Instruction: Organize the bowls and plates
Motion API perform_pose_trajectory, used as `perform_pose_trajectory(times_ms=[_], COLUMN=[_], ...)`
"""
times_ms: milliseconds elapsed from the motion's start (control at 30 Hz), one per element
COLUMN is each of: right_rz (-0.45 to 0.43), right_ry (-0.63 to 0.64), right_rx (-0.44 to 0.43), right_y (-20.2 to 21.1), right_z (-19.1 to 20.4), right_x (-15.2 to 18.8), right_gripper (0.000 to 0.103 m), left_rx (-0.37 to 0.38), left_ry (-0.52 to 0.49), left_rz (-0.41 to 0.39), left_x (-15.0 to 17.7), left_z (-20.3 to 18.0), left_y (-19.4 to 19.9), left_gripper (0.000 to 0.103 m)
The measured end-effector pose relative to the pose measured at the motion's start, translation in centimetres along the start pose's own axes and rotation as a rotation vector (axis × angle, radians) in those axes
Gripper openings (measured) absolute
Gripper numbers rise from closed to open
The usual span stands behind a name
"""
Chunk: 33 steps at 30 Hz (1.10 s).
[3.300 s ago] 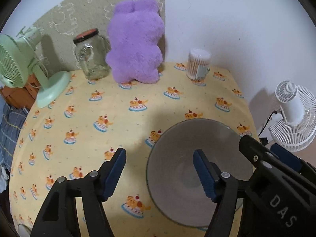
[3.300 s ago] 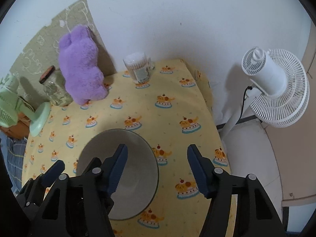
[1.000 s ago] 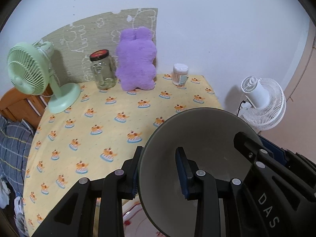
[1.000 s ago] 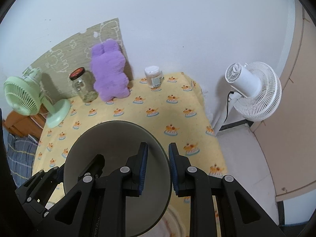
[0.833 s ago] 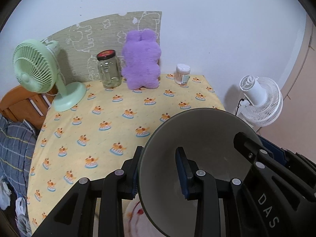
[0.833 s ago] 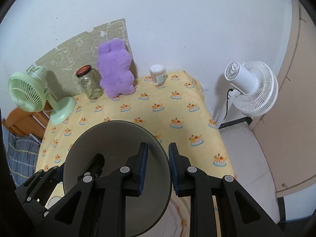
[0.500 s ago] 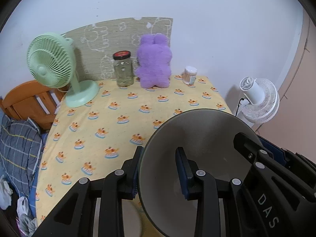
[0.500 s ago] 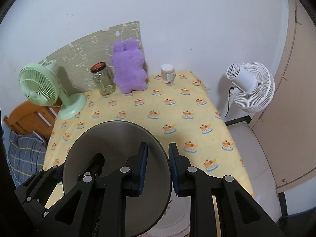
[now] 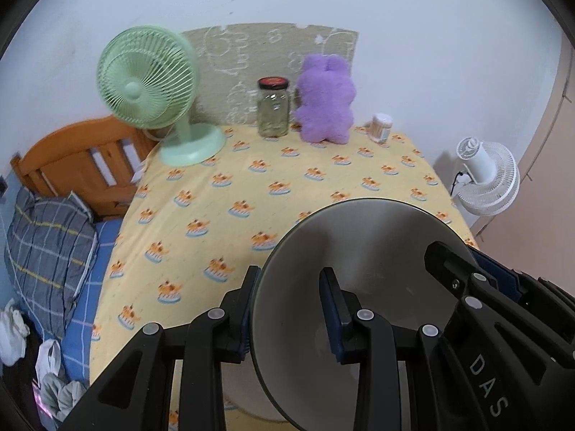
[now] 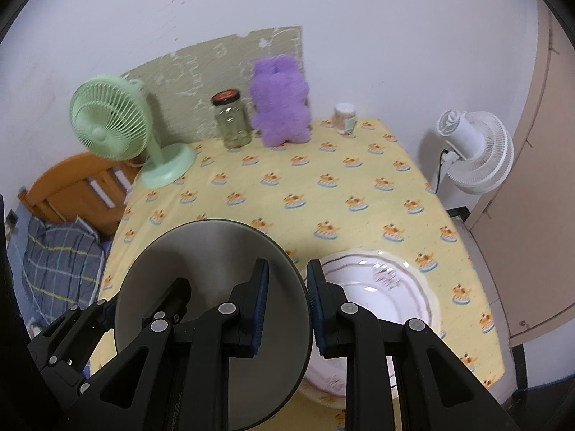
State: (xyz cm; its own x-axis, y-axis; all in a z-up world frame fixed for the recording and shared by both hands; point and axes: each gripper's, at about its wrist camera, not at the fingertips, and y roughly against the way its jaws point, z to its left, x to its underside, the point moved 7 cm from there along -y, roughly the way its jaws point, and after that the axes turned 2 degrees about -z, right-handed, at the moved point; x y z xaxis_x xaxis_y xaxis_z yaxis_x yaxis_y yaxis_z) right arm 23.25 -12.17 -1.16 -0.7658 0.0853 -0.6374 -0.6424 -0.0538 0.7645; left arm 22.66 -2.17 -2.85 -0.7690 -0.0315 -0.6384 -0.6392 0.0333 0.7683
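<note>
A grey bowl (image 9: 373,251) is held in the air above the near edge of the yellow-clothed table (image 9: 287,186). My left gripper (image 9: 289,309) is shut on its left rim. My right gripper (image 10: 286,298) is shut on its right rim; the bowl (image 10: 201,262) fills the lower left of the right wrist view. A white plate with a scalloped rim (image 10: 388,287) lies on the table below and to the right of the bowl, partly hidden by my right gripper. A sliver of the plate (image 9: 251,411) shows under the bowl in the left wrist view.
At the table's back stand a green fan (image 9: 154,89), a glass jar (image 9: 273,107), a purple plush toy (image 9: 325,100) and a small container of cotton swabs (image 9: 381,127). A white fan (image 10: 474,151) stands on the floor at right. A bed (image 9: 50,244) lies left.
Both grippers closed on the bowl's rim and lifted it off the table, then drew back toward the near edge. The white plate has come into view under the bowl.
</note>
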Motion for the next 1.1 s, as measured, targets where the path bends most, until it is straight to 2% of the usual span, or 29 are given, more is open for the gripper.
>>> perform_pose_trajectory(times_ms=[233,567,867,1100], right_rz=[0.052,0.129,0.196,0.213], right_ry=[0.031,0.043,0.085,0.12], right_rx=[-0.029,-0.048,-0.03,-0.02], right_y=[-1.2,-3.6,-5.6,-6.5], right_z=[2.7,4.5,5.3,6.1], right_x=[2.1,4.4,6.0,6.1], right_gripper=[0.026,0.026,0.026,0.026], left_rx=[-0.028,-0.044,-0.045,-0.034], left_ry=[0.035,0.053,0.08,0.108], left_rz=[0.036,0.104,0.163,0.177], left_x=[2.2,4.2,5.7,6.0], left_z=[2.7,4.7,5.6,6.3], left_y=[-0.6,-2.6,-4.4,-5.2], left_gripper=[0.032,0.032,0.032,0.032])
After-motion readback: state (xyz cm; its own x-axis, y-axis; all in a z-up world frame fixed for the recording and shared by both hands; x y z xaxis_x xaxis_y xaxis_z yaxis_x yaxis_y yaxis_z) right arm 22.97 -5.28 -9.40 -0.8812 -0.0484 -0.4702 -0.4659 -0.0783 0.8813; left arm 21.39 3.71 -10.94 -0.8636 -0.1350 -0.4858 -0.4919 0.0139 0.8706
